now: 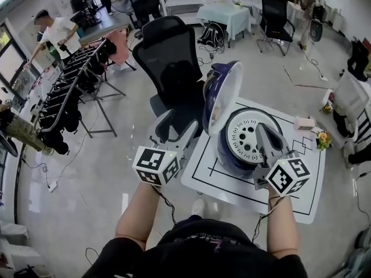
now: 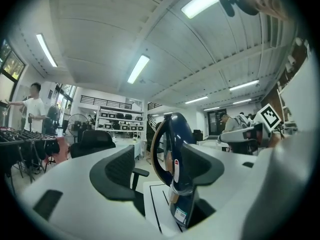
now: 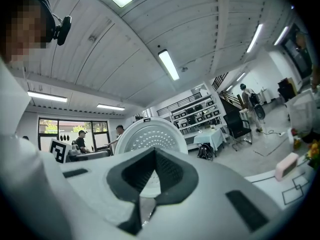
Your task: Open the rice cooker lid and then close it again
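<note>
The rice cooker, a dark blue pot, sits on a white table marked with black lines, straight ahead of the person at 12 o'clock and just beyond both grippers. A black office chair stands close behind it at 11 o'clock from the pot, its back just beside the raised lid. Far out at 9 to 10 o'clock is a rack of dark clothes, with a person in a white shirt past it, and a cloth-covered table lies well off at 12 o'clock. On the marked table a pink block lies at 2 o'clock from the pot, with a small bunch of flowers at 3 o'clock near the table edge. The lid is open and stands nearly upright on the pot's 10 o'clock side, its long axis running up and down. Its white perforated inner face points toward 3 o'clock and its blue shell toward the chair. The pot's mouth faces up, showing a round white plate with holes. The left gripper is at 9 o'clock from the pot with its jaws spread wide. In the left gripper view the lid shows edge-on through the gap, and whether the pads touch it cannot be told. The right gripper reaches over the pot's near rim at 5 o'clock, jaws pressed together with nothing between them, aimed at the lid's inner face.
</note>
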A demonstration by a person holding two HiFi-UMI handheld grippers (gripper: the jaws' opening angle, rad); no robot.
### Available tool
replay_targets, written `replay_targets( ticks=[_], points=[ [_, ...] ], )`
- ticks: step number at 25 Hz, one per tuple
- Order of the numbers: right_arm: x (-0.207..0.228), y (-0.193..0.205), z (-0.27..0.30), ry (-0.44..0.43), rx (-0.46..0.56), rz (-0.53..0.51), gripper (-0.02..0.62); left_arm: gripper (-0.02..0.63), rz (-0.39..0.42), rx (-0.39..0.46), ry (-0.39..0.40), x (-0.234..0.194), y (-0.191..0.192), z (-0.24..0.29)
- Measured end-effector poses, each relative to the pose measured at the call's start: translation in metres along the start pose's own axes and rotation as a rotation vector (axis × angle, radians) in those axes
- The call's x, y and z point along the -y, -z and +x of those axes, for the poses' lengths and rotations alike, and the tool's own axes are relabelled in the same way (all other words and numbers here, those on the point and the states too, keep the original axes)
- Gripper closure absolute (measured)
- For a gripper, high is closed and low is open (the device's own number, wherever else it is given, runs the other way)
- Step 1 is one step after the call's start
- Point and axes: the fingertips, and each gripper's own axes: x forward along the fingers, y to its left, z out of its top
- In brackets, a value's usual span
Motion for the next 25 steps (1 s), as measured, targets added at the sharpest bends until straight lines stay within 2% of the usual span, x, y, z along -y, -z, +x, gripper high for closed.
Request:
replay_targets(
  ticks=[11, 25],
  points=[
    [0.027, -0.002, 0.02, 0.114, 0.014, -0.008, 0.594, 0.314, -0.014, -0.037, 0.095, -0.025, 0.018, 0.073],
    [0.054, -0.002, 0.021, 0.276, 0.041, -0.006, 0.594, 0.328, -0.001, -0.075, 0.254, -0.02, 0.035, 0.146]
  ],
)
